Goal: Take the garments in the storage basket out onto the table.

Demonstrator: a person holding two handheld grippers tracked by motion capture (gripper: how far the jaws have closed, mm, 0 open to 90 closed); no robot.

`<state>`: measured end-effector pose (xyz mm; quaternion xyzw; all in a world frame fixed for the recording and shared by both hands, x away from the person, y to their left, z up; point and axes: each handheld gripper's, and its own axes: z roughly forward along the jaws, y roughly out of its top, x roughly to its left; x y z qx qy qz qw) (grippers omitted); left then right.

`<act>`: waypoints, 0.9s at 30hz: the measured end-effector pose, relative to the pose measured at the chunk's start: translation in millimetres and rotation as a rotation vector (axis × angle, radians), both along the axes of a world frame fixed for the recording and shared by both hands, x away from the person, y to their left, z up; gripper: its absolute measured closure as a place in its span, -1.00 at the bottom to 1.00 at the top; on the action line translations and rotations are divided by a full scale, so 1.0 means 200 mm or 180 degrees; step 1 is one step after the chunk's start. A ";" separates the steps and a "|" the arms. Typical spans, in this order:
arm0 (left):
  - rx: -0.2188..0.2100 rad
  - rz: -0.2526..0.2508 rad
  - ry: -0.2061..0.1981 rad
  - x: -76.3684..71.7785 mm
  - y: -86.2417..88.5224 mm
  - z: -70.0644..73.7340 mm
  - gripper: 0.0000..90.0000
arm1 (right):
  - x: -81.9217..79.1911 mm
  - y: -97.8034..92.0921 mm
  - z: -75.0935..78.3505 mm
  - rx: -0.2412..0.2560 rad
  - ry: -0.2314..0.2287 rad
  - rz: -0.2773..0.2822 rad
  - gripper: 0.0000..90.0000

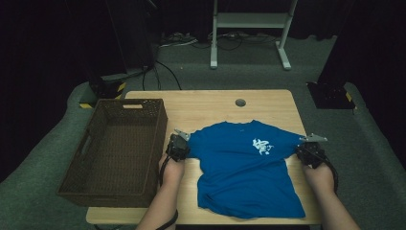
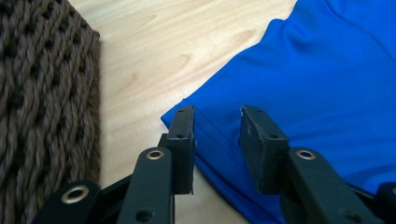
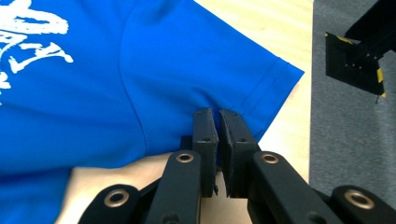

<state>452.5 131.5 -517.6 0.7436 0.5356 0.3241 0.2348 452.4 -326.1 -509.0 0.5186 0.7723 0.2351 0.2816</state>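
Observation:
A blue T-shirt (image 1: pixel 244 165) with a white print (image 1: pixel 263 145) lies spread flat on the wooden table (image 1: pixel 210 108). My left gripper (image 1: pixel 178 146) is at the shirt's left sleeve; in the left gripper view its jaws stand apart over the sleeve hem (image 2: pixel 212 140), so the left gripper (image 2: pixel 217 140) is open. My right gripper (image 1: pixel 309 152) is at the right sleeve. In the right gripper view the right gripper (image 3: pixel 218 128) is pinched shut on the lower hem of that sleeve (image 3: pixel 243 74).
A brown woven basket (image 1: pixel 117 148) stands on the table's left side, close to my left gripper; its wall (image 2: pixel 44 93) is just beside the left jaw. A round hole (image 1: pixel 240 102) marks the table's far edge. Grey carpet (image 3: pixel 350 130) lies past the right edge.

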 end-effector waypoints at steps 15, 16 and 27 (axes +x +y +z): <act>-0.0162 -0.0127 -0.0261 -0.06 -0.04 0.17 0.25 | -0.03 0.00 0.10 0.0092 -0.0199 0.0029 0.53; -0.0175 -0.0227 -0.0283 -0.10 -0.07 0.18 0.22 | -0.05 0.01 0.11 0.0131 -0.0217 0.0050 0.53; -0.0205 -0.0583 -0.0041 -0.16 -0.25 0.05 0.19 | -0.17 0.18 0.07 0.0426 -0.0058 0.0292 0.48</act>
